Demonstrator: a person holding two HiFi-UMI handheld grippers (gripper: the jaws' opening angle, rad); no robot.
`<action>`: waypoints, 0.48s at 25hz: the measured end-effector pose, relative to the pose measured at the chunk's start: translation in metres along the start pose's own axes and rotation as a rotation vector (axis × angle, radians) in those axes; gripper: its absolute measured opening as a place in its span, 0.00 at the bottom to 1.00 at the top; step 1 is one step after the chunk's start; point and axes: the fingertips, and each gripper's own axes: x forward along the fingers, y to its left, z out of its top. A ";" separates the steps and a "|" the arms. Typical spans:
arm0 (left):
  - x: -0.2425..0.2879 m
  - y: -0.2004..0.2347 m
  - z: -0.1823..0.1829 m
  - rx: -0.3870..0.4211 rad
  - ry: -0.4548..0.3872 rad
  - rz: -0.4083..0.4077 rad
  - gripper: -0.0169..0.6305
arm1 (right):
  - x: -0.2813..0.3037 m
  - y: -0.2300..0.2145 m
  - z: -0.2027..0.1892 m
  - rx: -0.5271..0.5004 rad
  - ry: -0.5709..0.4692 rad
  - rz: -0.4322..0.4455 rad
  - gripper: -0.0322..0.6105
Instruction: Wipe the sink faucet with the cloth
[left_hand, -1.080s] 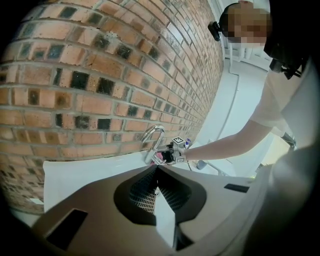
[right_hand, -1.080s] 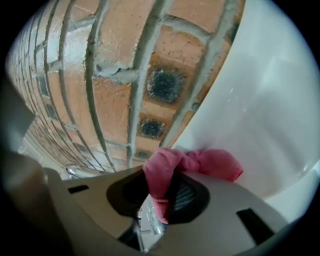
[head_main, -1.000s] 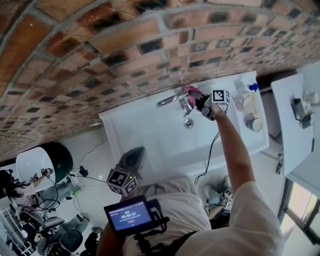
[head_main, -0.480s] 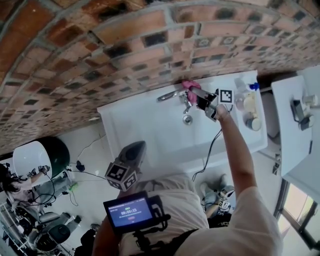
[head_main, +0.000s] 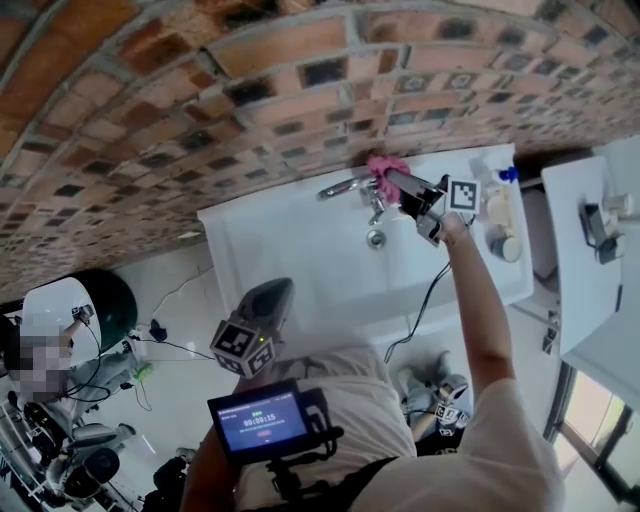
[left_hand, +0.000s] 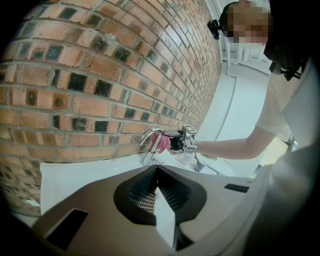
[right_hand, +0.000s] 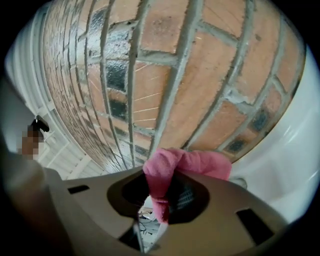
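Right tongs clamped on pink cloth, which sits at the faucet just ahead, above the sink. Left tongs pinched together, empty, well back from the faucet.

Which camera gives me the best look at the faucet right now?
The head view: the faucet shows from above against the white sink, with the pink cloth in the right gripper at its wall end. The left gripper view shows the faucet small, side-on. The right gripper view shows only cloth and brick.
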 end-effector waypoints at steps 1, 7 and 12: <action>-0.001 0.000 0.000 0.003 -0.001 -0.001 0.01 | 0.000 0.003 0.000 -0.023 0.004 -0.010 0.19; -0.007 -0.004 0.001 0.014 -0.010 -0.015 0.01 | 0.004 0.026 0.001 -0.226 0.061 -0.095 0.19; -0.015 -0.002 0.003 0.018 -0.023 -0.021 0.01 | 0.017 0.061 -0.003 -0.336 0.097 -0.104 0.19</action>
